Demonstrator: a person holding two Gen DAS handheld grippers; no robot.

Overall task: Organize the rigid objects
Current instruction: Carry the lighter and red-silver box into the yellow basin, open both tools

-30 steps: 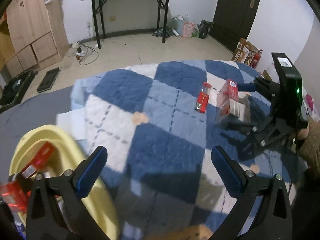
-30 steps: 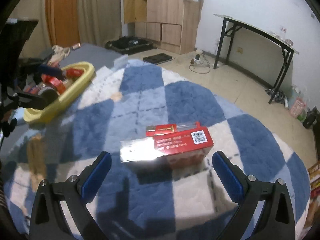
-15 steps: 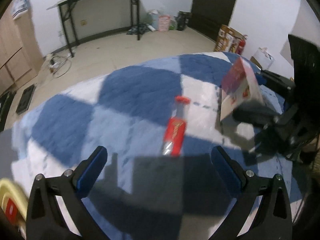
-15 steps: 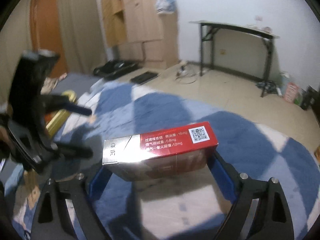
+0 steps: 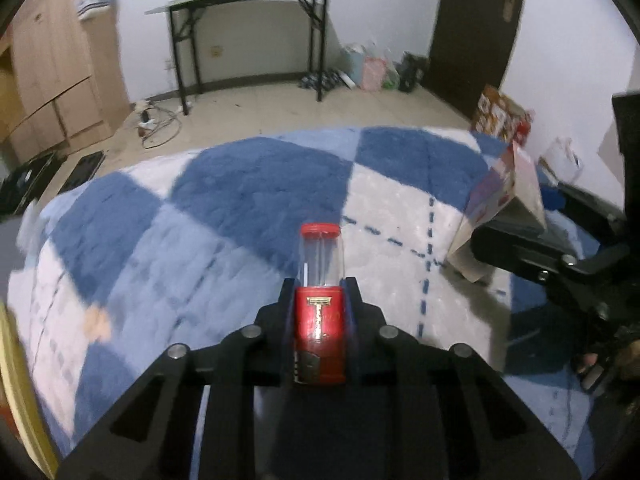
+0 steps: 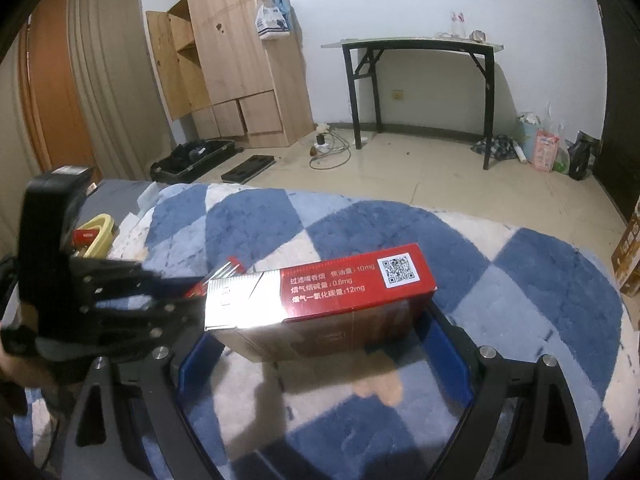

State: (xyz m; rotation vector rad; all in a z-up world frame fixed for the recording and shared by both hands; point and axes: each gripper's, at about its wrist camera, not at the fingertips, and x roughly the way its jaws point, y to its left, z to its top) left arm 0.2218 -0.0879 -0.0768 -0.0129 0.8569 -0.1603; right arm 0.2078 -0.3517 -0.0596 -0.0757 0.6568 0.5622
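In the left wrist view my left gripper (image 5: 320,286) is shut on a small red and clear tube (image 5: 320,248) with a gold razor picture. The tube points away from me over the blue and white checked blanket (image 5: 240,200). My right gripper (image 6: 316,340) is shut on a long red carton (image 6: 332,288), its blue pads pressing both ends and the carton held above the blanket. From the left wrist, that carton (image 5: 504,196) shows tilted at the far right. The left gripper (image 6: 120,292) sits just left of the carton in the right wrist view.
A yellow basket (image 6: 98,232) with red items stands at the blanket's left end. Beyond the bed lie tiled floor, a black table (image 6: 420,44), a wooden wardrobe (image 6: 240,60), black cases (image 6: 192,156), cables and bags. A cardboard box (image 5: 500,112) stands by the dark door.
My left gripper swung right from the basket to the red tube and shut on it. My right gripper closed on the carton, lifted it off the blanket and rolled.
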